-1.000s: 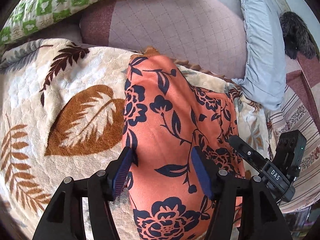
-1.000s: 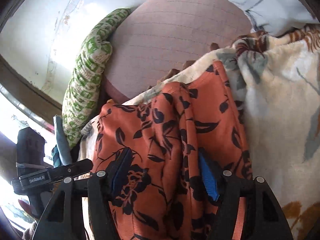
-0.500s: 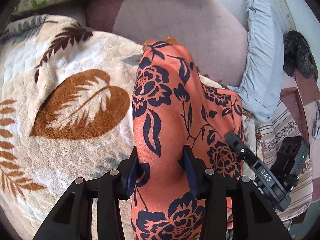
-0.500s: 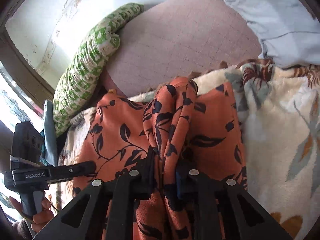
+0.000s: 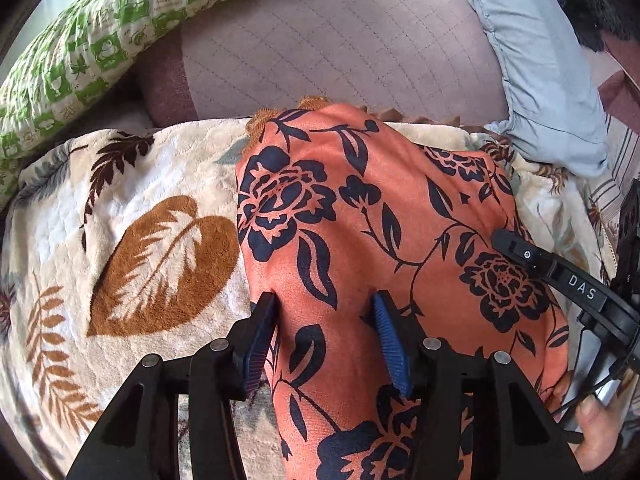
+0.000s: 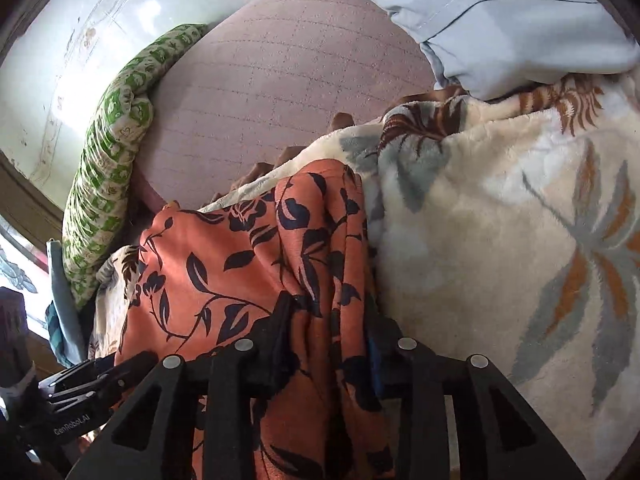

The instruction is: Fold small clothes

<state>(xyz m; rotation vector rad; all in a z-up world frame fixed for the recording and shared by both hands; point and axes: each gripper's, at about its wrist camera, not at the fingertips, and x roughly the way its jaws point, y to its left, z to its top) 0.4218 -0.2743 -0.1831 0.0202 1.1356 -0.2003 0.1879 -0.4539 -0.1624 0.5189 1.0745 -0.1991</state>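
In the left wrist view, the left claw (image 5: 324,332) stands with its jaws apart on both sides of a raised ridge of the orange floral garment (image 5: 360,216); the blue pads (image 5: 390,344) touch the cloth, but I cannot tell if they really press it or are only around it. The garment lies on a cream leaf-pattern blanket (image 5: 132,240) (this is on a bed or sofa, not on a counter), with a green checked pillow (image 5: 100,36) behind. In the right wrist view, the right claw (image 6: 326,340) is closed on a bunched fold of the same garment (image 6: 224,264), at its edge beside the blanket (image 6: 500,240). I judge the folding is at the middle: the cloth looks doubled lengthwise, but it is wrinkled, not flat, and the final fold and smoothing are left.
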